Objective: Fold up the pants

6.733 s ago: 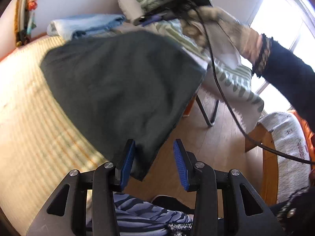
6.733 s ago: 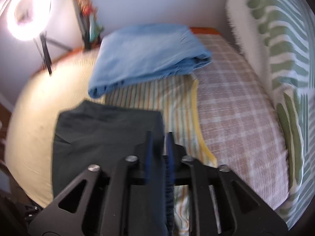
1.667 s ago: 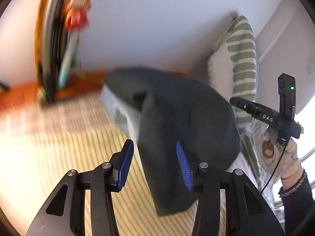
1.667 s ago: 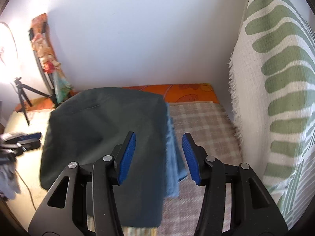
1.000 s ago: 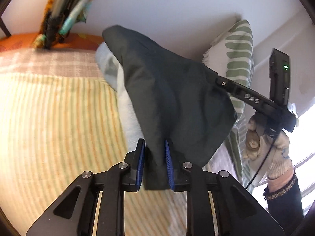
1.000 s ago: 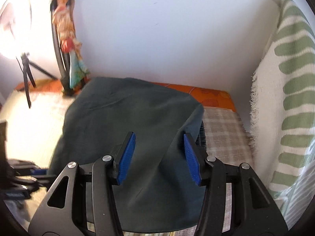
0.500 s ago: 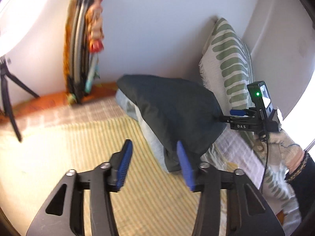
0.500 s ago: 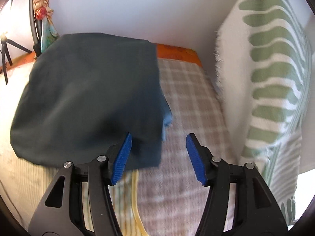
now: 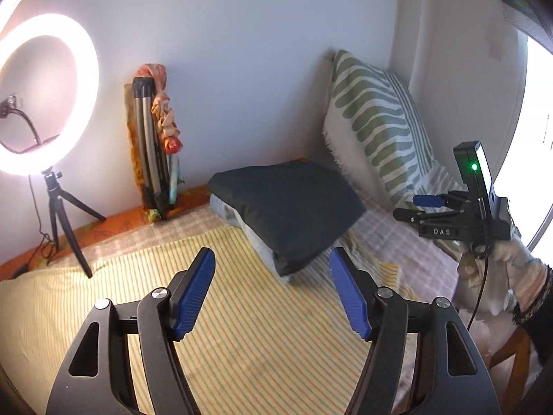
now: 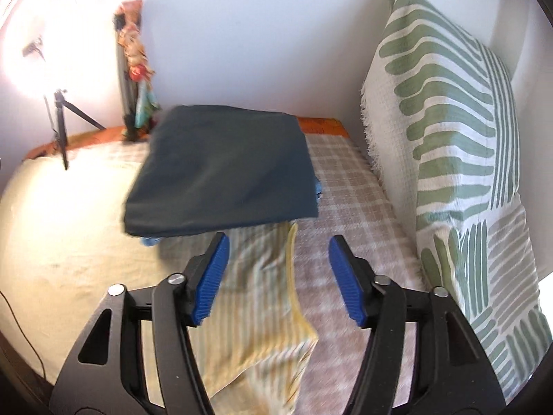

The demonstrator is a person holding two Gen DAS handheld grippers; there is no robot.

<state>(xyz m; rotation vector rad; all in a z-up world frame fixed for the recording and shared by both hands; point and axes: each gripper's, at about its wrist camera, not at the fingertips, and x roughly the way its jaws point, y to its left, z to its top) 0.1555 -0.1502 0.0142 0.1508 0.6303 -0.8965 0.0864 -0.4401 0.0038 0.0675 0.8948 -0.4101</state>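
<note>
The dark pants (image 9: pixel 287 204) lie folded into a thick flat packet on top of a folded light blue garment (image 9: pixel 242 228), whose edge shows beneath them on the near and left sides; the pile rests on the bed (image 9: pixel 242 328), toward the far end near the wall, where a yellow striped sheet (image 9: pixel 114 297) meets a pale checked cover (image 9: pixel 408 242); in the right wrist view the same pants (image 10: pixel 224 169) hide nearly all of the blue garment (image 10: pixel 150 241), of which only small corners peek out.

The left gripper (image 9: pixel 271 290) hangs over the striped sheet, short of the pile and apart from it; its blue pads (image 9: pixel 193 297) stand wide and its jaws are opening, with nothing between them; the right gripper (image 10: pixel 276 276) hovers over the seam between sheet and checked cover, just in front of the pants without touching them; its jaws are opening too, and only bedding shows in the gap.

From the left wrist view the right gripper (image 9: pixel 428 205) appears at the right edge, held by a gloved hand (image 9: pixel 497 259); a green-striped cushion (image 9: pixel 376 131) leans against the wall beside the pile; a lit ring light (image 9: pixel 45 93) stands on a small tripod (image 9: pixel 64 221) at the left, with a folded stand draped in colourful cloth (image 9: pixel 155 148) against the wall.
</note>
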